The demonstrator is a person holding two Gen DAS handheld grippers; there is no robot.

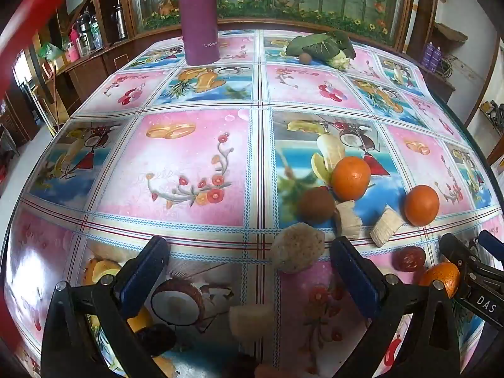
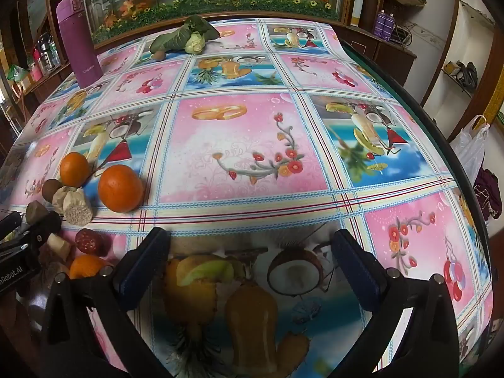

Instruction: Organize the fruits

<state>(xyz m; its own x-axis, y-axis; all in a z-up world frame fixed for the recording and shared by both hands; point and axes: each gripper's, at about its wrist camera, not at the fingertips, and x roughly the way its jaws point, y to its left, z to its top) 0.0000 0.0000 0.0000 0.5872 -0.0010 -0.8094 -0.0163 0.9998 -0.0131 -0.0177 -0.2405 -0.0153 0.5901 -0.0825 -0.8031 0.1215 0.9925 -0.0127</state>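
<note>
Three round orange tangerines lie near the counter's front edge: one (image 1: 350,178) touching a brown round fruit (image 1: 316,204), one (image 1: 421,205) just beside a pale cut chunk (image 1: 386,231), one (image 1: 441,277) nearest the edge beside a dark red wrinkled fruit (image 1: 409,259). The left tool (image 1: 249,271) hovers with fingers apart, empty, over a rough beige lump (image 1: 297,252). The right tool (image 2: 252,261), likewise spread and empty, hangs over the patterned counter (image 2: 249,145). A purple flask (image 1: 198,15) and a leafy green vegetable (image 1: 321,47) sit toward the far edge.
</note>
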